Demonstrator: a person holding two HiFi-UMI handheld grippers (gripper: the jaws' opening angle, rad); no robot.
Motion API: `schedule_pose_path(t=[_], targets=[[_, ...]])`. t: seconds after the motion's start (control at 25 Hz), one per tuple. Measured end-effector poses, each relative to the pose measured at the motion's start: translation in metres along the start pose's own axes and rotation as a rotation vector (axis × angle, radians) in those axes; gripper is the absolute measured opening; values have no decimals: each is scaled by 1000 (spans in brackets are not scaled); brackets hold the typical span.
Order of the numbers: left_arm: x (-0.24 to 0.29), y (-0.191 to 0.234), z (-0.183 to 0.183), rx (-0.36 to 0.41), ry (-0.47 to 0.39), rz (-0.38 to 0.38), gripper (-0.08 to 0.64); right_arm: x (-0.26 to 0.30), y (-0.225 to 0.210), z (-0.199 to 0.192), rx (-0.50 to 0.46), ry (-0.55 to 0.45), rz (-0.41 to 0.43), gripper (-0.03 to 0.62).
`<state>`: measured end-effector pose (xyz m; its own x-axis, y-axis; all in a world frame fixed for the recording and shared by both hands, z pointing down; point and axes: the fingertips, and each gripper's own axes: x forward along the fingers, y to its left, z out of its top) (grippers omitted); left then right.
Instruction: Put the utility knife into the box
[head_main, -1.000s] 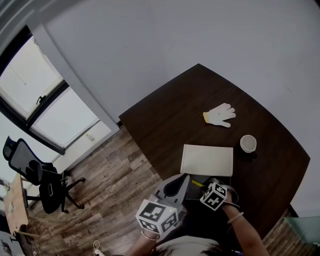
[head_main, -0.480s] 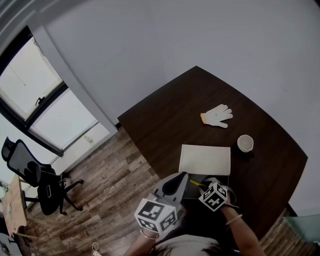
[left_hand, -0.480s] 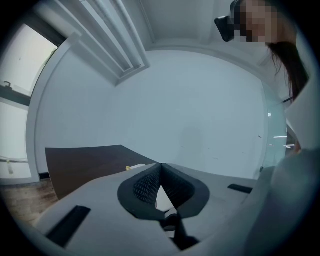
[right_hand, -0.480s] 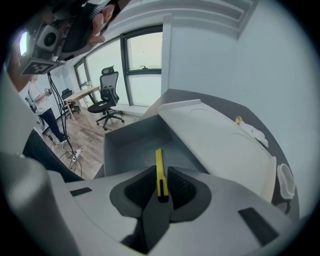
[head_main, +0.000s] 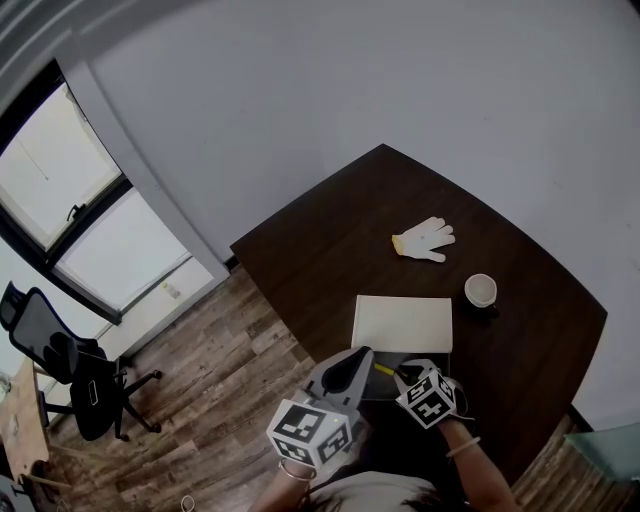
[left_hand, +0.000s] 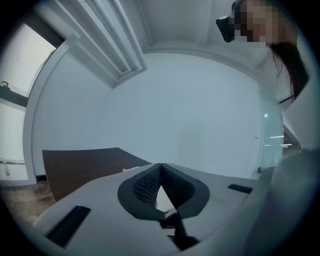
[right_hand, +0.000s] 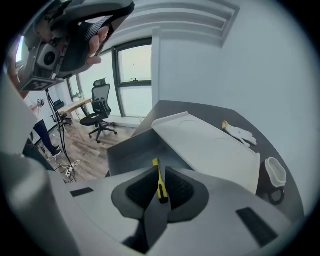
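Right tool (right_hand: 160, 173) pinches the utility knife (right_hand: 160, 189) over the box (right_hand: 127, 150), inside its rim; left tool (left_hand: 160, 168) pressed together, empty.

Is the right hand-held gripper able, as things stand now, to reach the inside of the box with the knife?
Probably yes. The right hand-held gripper holds the knife close to the box, whose lid lies open, and nothing stands between them.

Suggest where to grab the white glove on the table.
Pinch the yellow cuff, coming straight down from above. The glove lies flat on the table with fingers spread, so nothing offers a side to get under. The cuff's edge looks thickest, likely the easiest for a tool to catch.
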<state>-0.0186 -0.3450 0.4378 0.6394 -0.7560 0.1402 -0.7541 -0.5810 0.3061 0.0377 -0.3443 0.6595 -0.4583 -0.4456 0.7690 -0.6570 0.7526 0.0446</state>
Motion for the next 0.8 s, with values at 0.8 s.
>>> schedule_pose_path(t=[0.8], targets=[[-31,-6,14,47,-18,10,18,-74,-4,33,216,-212,-168,9]])
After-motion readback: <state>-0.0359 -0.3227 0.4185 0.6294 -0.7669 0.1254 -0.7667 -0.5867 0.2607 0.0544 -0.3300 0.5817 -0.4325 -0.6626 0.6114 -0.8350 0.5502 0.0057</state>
